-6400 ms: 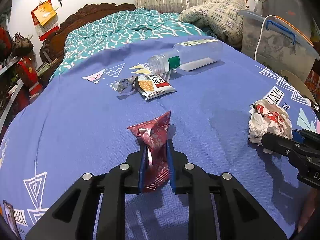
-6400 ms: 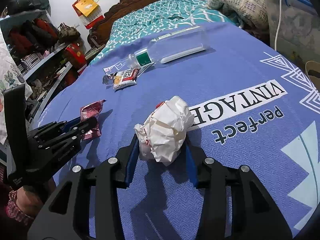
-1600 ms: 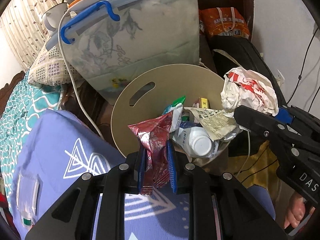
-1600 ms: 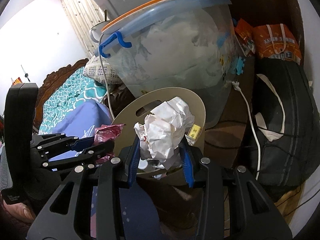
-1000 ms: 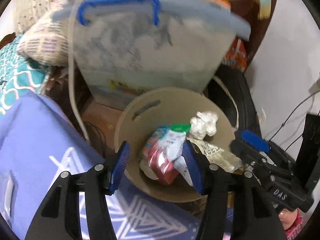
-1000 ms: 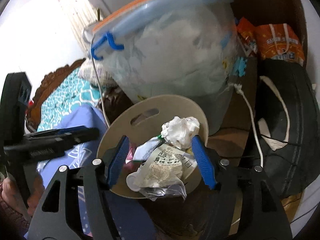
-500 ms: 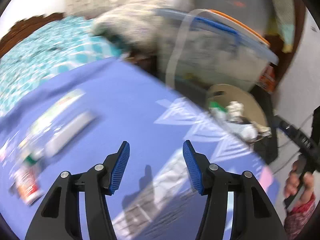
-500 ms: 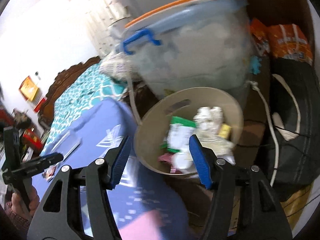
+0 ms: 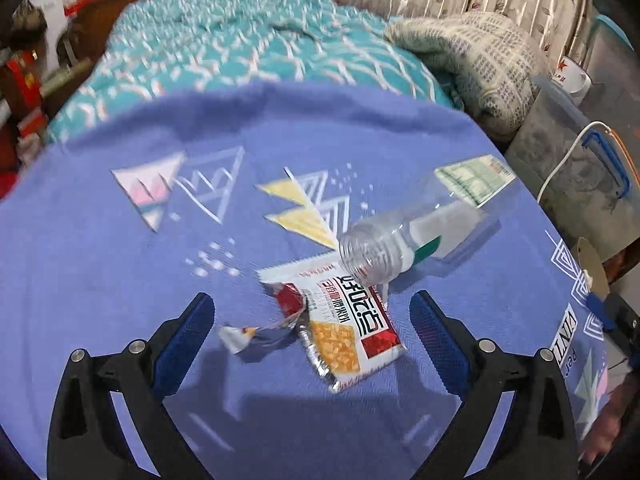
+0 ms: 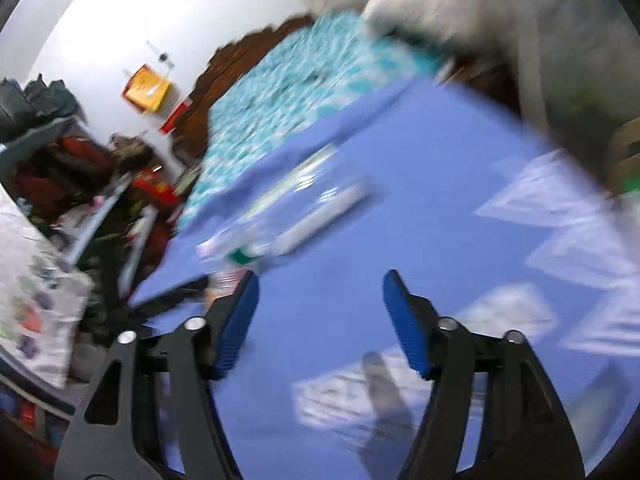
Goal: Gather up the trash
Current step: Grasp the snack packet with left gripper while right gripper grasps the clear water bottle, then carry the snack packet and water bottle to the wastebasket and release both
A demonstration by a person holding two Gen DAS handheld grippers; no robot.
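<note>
My left gripper (image 9: pixel 310 306) hovers over the blue bedspread (image 9: pixel 100 260), its jaws opening wide with nothing gripped. Below and between them lie a white, red and orange snack wrapper (image 9: pixel 352 320) and a small crumpled foil wrapper (image 9: pixel 260 332). A clear plastic bottle (image 9: pixel 420 232) lies on its side just beyond, its mouth over the snack wrapper. My right gripper (image 10: pixel 320 284) is over bare bedspread, jaws opening and empty. Ahead of it and to the left lies the bottle (image 10: pixel 288 220), badly blurred. The tan bin rim (image 9: pixel 592 268) shows off the bed's right edge.
A teal quilt (image 9: pixel 240 48) covers the far half of the bed, with a folded patterned blanket (image 9: pixel 472 64) at its right. A clear storage box (image 9: pixel 580 168) with a blue handle stands beside the bed. Cluttered shelves (image 10: pixel 60 168) line the left side.
Both grippers have swung away from the bin and back over the bedspread. The red wrapper and the paper ball stayed in the bin. The left jaws now stand much wider.
</note>
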